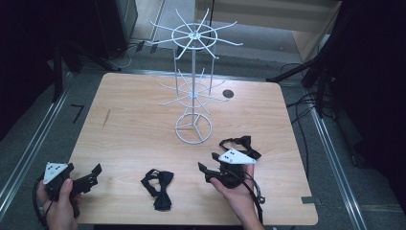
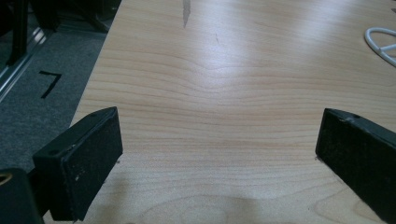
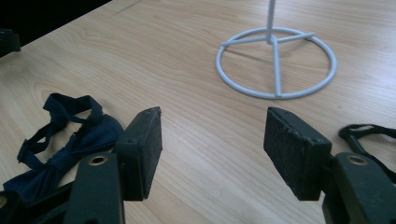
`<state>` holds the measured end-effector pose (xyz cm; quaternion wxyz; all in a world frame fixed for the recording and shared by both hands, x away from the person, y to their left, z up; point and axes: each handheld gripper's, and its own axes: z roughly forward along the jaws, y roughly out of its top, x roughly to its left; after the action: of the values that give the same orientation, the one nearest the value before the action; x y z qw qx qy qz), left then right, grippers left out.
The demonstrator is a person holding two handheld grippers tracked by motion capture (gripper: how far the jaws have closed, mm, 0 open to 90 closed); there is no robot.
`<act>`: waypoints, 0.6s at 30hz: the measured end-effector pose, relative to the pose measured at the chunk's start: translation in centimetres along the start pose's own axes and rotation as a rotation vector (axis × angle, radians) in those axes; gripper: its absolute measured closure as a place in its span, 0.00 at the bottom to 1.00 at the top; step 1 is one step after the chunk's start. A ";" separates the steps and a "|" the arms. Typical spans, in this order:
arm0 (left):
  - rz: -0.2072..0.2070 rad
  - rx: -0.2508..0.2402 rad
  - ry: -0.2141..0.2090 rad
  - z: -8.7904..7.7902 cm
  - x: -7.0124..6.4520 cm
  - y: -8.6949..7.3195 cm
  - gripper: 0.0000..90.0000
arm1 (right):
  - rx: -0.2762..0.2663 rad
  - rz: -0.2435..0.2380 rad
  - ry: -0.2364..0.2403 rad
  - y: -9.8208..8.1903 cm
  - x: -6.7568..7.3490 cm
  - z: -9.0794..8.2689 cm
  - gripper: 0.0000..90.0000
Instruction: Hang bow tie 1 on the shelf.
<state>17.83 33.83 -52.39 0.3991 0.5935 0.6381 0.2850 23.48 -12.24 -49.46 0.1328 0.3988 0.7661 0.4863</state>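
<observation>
Starting position, nothing gripped: left gripper rests at table edge, jaws apart. Dark bow tie lies front-centre; right gripper just beside it, jaws apart, empty. Second bow tie near white hook stand. Next, likely: pinch a tie's strap.

The right gripper partly hides a black bow tie, perhaps; the rack top is cropped.

Looks like a lab/recording setup: lone wood table on grey carpet, floor rails, loose cables, tape mark, dark surroundings w/ stands.
</observation>
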 end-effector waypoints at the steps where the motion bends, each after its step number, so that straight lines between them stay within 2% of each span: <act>1: 0.000 0.000 0.000 0.0 0.0 0.0 0.01 | 0.000 0.000 0.000 0.0 0.0 0.0 0.43; 9: 0.002 0.004 0.000 0.0 0.0 0.0 0.01 | 0.009 -0.033 0.059 0.7 2.0 1.5 0.42; 18: 0.002 0.000 -0.004 0.0 0.0 0.0 0.01 | 0.028 -0.053 0.103 0.7 3.5 2.9 0.41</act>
<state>17.83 33.83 -52.39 0.4000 0.5946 0.6369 0.2843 23.22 -7.64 -49.60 0.1004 0.3546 0.7888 0.4919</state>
